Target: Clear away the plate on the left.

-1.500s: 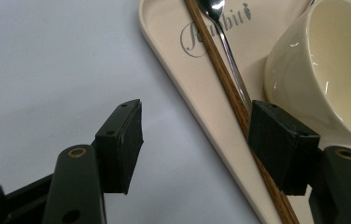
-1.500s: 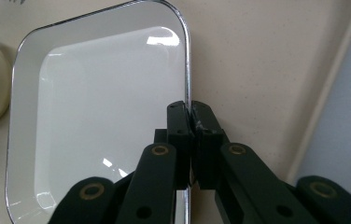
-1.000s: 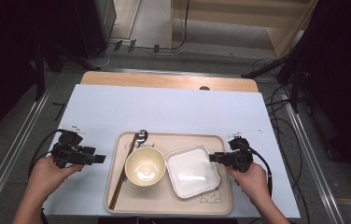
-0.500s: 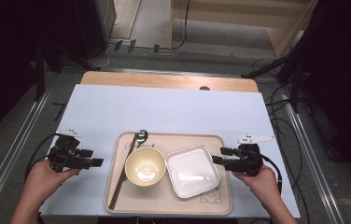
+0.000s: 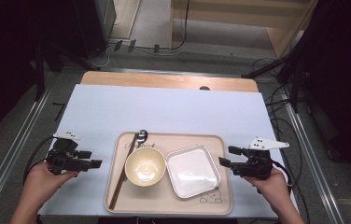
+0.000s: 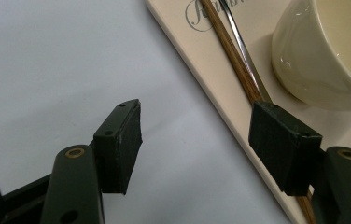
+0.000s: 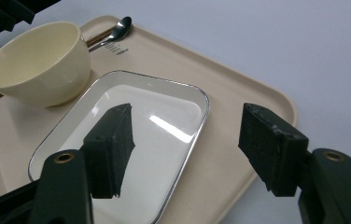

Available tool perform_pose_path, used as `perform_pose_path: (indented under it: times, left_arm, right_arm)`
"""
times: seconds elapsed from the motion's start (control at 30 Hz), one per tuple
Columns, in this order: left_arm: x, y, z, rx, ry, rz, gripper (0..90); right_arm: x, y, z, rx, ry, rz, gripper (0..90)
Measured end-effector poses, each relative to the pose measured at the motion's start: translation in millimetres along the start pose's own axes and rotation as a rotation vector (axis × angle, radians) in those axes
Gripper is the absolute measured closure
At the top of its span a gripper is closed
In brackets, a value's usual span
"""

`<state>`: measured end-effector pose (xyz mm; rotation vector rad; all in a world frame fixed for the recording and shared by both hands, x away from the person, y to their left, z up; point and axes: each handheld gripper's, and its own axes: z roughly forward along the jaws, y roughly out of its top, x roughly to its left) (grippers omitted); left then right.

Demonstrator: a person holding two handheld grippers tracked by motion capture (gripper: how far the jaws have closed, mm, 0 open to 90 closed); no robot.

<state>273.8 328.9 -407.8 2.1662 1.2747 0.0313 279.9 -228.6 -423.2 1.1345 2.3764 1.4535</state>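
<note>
A beige tray [image 5: 211, 207] lies at the near middle of the table. On it stand a cream bowl [image 5: 145, 166], a white rectangular dish [image 5: 193, 171], brown chopsticks [image 5: 120, 182] and a metal spoon [image 5: 142, 136]. My right gripper [image 5: 225, 156] hovers just right of the tray, open; its jaws have just been opening, with nothing between them, and the dish [image 7: 164, 121] lies beyond them. My left gripper [image 5: 95, 159] stands open left of the tray, its jaws empty above the tray's edge [image 6: 220, 107], close to the chopsticks [image 6: 232, 58] and bowl [image 6: 323, 51].
The table is covered with a pale blue sheet [image 5: 173, 112], with a wooden strip [image 5: 164, 80] at the far edge. Metal rails run along both sides, and cables lie on the floor at the right and behind.
My right gripper has let go of the dish's right edge and drawn back to the right, off the tray, jaws now wide. The left hand has stayed in place.
</note>
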Motion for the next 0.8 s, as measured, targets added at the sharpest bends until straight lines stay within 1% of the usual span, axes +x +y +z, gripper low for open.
perform_pose_path:
  times: [0.07, 0.1, 0.13, 0.23, 0.37, 0.47, 0.63, 0.8]
  left_arm:
    - [0.4, -1.9, 0.0, -0.004, 0.001, 0.003, 35.0]
    - [0.9, -2.8, 0.4, -0.002, -0.002, 0.002, 34.7]
    - [1.4, -3.4, 0.3, 0.005, 0.005, 0.009, 34.5]
    - [2.1, -5.0, 0.7, 0.003, 0.011, 0.007, 34.5]
    - [3.1, -5.3, 1.0, 0.003, 0.012, 0.007, 34.5]
    - [3.0, -5.7, 2.0, 0.007, 0.012, 0.006, 34.0]
    - [4.2, -7.4, 5.4, 0.022, 0.026, 0.005, 32.6]
    - [6.4, -8.1, 6.3, 0.018, 0.028, 0.004, 31.0]
  right_arm:
    - [-0.8, -1.5, -1.9, -0.002, 0.003, -0.004, 35.0]
    - [-1.4, -2.2, -2.8, -0.003, 0.002, -0.006, 34.6]
    - [-1.5, -3.1, -3.3, -0.007, -0.002, -0.003, 34.3]
    - [-2.6, -4.9, -4.8, -0.01, -0.006, -0.012, 33.9]
    - [-2.4, -5.6, -5.9, -0.021, -0.003, -0.007, 33.4]
    - [-3.2, -6.0, -6.3, -0.026, -0.011, -0.007, 32.5]
    - [-6.1, -7.7, -4.6, -0.021, -0.043, -0.014, 29.3]
    - [-7.5, -8.2, -3.8, -0.02, -0.043, -0.014, 27.4]
